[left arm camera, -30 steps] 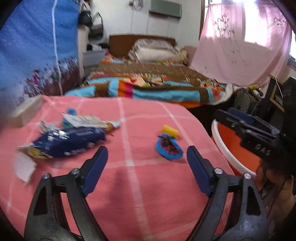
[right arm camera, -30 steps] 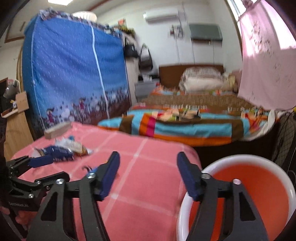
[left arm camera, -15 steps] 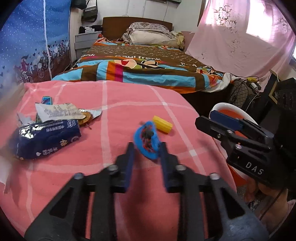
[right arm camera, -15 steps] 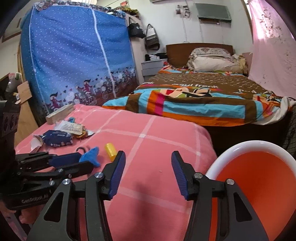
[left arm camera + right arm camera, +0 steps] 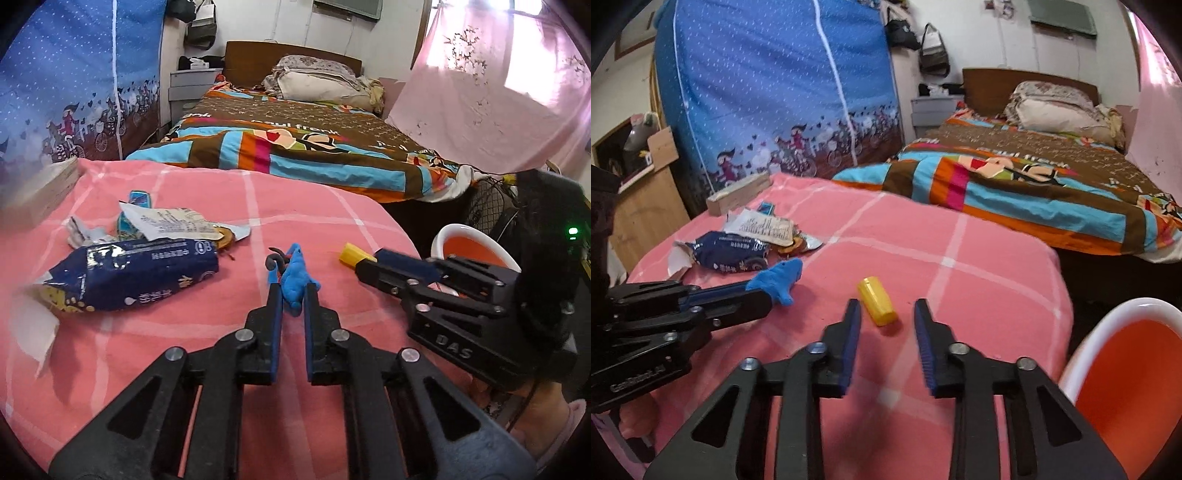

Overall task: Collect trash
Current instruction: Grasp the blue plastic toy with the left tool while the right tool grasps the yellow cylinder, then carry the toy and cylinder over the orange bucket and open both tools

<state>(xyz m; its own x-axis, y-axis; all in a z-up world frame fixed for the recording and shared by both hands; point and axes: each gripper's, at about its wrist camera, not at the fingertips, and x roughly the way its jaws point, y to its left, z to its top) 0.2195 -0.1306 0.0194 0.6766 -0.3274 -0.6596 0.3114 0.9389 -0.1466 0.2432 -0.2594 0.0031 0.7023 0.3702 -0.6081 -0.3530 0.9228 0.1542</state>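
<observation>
Left gripper (image 5: 292, 295) clamped on blue scrap (image 5: 294, 280), right gripper (image 5: 886, 317) apart around yellow cap (image 5: 877, 301); advice: centre cap before squeezing, then carry to orange bin (image 5: 1089, 332).

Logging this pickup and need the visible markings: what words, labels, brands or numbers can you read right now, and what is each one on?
"DAS": body of the right gripper.
"paul frank": brown band of the striped bedspread.
Embossed label on the left gripper body: too blurred to read.
Dark blue snack bag: white print, unreadable.
White torn wrapper: fine print, too small.
</observation>
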